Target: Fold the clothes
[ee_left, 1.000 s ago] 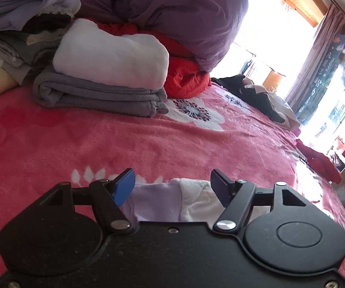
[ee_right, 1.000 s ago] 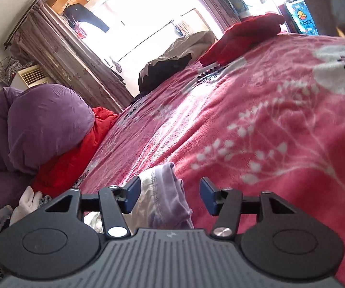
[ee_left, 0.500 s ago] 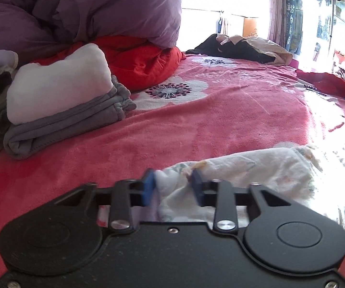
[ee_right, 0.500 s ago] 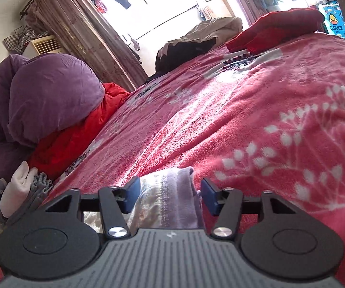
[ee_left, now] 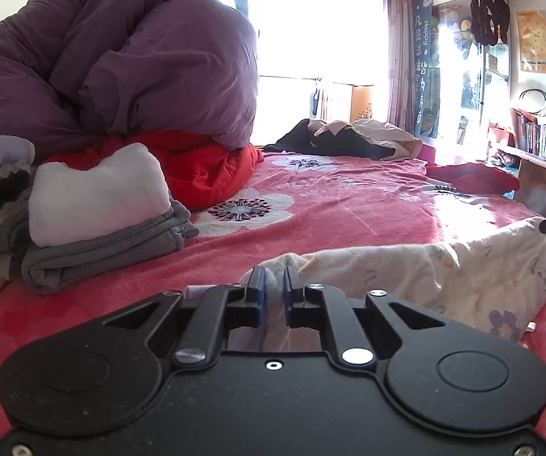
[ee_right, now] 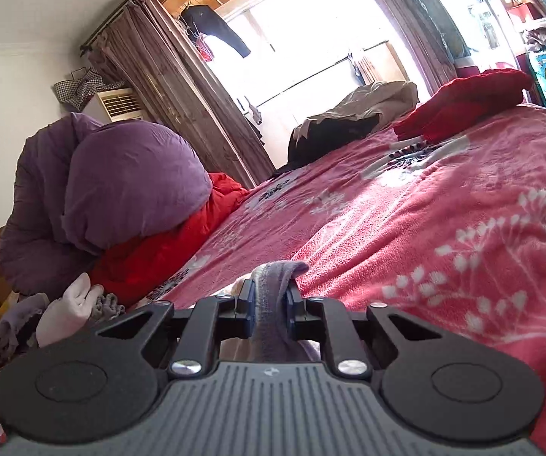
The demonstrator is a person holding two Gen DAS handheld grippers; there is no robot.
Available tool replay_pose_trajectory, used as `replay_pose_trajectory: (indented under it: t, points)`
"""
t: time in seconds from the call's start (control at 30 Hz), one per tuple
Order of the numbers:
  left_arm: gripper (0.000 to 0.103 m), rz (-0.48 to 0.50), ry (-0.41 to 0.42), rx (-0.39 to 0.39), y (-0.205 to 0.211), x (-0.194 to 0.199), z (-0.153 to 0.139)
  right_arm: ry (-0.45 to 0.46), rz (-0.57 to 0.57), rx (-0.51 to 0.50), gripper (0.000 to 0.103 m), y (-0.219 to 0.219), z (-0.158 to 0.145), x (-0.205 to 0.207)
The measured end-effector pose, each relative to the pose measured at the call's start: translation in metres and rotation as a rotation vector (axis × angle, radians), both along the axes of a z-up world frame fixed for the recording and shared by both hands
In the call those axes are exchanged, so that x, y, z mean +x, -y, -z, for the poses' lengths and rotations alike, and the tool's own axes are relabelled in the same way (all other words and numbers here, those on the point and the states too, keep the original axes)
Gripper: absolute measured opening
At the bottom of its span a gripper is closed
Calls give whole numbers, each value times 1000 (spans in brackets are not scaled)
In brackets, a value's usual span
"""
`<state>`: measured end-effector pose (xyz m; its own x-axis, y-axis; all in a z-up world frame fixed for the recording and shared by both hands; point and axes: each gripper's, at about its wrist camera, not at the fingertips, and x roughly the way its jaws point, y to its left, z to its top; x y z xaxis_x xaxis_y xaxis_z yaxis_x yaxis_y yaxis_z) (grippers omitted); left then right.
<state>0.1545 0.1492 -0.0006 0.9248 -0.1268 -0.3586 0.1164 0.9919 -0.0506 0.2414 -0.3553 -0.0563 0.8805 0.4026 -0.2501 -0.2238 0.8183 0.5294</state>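
Left gripper point(ee_left: 272, 285) and right gripper point(ee_right: 269, 298) closing — apparently pinching one floral garment point(ee_left: 444, 281).

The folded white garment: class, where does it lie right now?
In the left wrist view, the folded white garment lies at left on the folded grey garment, in front of the red bedding.

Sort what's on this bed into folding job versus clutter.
Job: floral garment, held by left gripper and right gripper, jaws closing on it; folded stack.

Clutter: purple duvet, red quilt, red sweater, black clothes.
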Motion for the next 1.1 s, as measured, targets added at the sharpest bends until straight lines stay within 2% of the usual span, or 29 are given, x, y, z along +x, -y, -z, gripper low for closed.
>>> replay_pose_trajectory:
  t: [0.17,0.27,0.37,0.47,0.63,0.67,0.7,0.73,0.77,0.83,0.9,0.97,1.03,1.07,1.1]
  points:
    - [8,22,5,-5,-4,-39,-6,20,-42,-78,17,8,-8,-35]
    - [8,74,34,28,-1,-68,-5,0,-56,-104,17,11,-6,-55]
    - [7,124,19,32,-5,-92,-4,-16,-55,-89,17,14,-6,-80]
    - [5,164,2,4,-14,-114,-5,-19,-56,-69,17,14,-9,-108]
    - [5,206,55,-190,-37,-141,-21,-43,-29,10,22,19,-9,-143]
    - [6,200,74,-253,-42,-144,-23,-42,-17,34,25,21,-10,-149]
    - [8,181,89,-303,-47,-146,-24,-39,-1,63,33,23,-10,-157]
    - [15,154,90,-350,-51,-145,-24,-38,20,96,43,27,-9,-164]
    - [27,125,87,-396,-55,-143,-23,-39,41,136,47,31,-8,-169]
    - [37,71,29,-523,-63,-135,-18,-56,78,229,56,40,-1,-177]
    - [41,13,-43,-637,-70,-126,-11,-93,105,312,58,47,7,-181]
    - [47,-50,-118,-721,-76,-123,-1,-138,131,377,59,50,16,-184]
    - [48,-111,-180,-808,-81,-123,12,-201,160,440,66,50,27,-188]
    - [52,-141,-211,-850,-84,-123,18,-234,175,473,68,50,33,-190]
    - [54,-165,-227,-861,-85,-124,21,-265,196,493,70,50,38,-192]
